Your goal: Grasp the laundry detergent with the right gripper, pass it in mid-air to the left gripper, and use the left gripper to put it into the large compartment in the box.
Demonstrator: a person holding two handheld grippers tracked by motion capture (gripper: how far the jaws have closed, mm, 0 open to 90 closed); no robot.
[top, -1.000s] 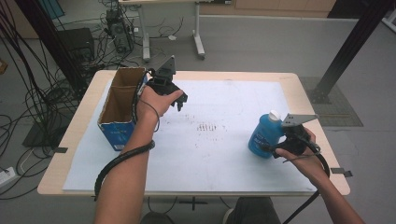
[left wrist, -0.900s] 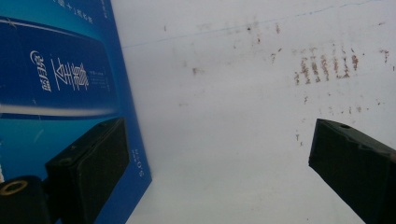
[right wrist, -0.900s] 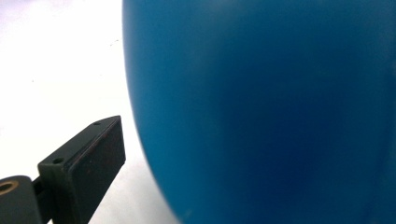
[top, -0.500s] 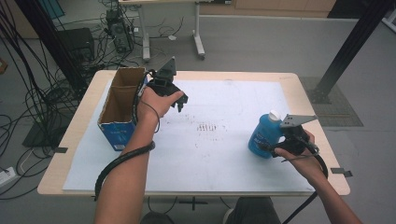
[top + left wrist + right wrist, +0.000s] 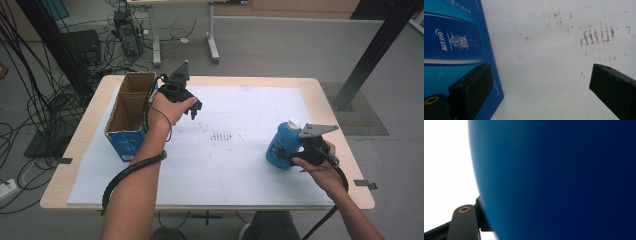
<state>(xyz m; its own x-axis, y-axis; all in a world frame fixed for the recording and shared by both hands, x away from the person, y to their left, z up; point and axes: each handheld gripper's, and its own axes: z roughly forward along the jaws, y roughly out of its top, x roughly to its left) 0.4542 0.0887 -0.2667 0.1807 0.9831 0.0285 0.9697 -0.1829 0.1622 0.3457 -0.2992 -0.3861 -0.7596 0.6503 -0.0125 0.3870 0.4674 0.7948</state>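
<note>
Right jaws closing on the blue bottle; box waits far left.

The upright blue plastic bottle with a white cap (image 5: 283, 143) stands near the right edge of the white-covered worktop (image 5: 240, 175), long axis vertical, directly ahead of my right gripper (image 5: 292, 150). My right jaws have just been closing with its body between them; one jaw lies against its side in the right gripper view, the other is hidden, so I judge a grip but cannot confirm the far contact. My left gripper (image 5: 192, 106) hovers with jaws apart and empty, just beside the open blue cardboard box (image 5: 129, 112), well apart from the bottle. The right hand is the nearer. The bottle's base and label are cut off up close.
</note>
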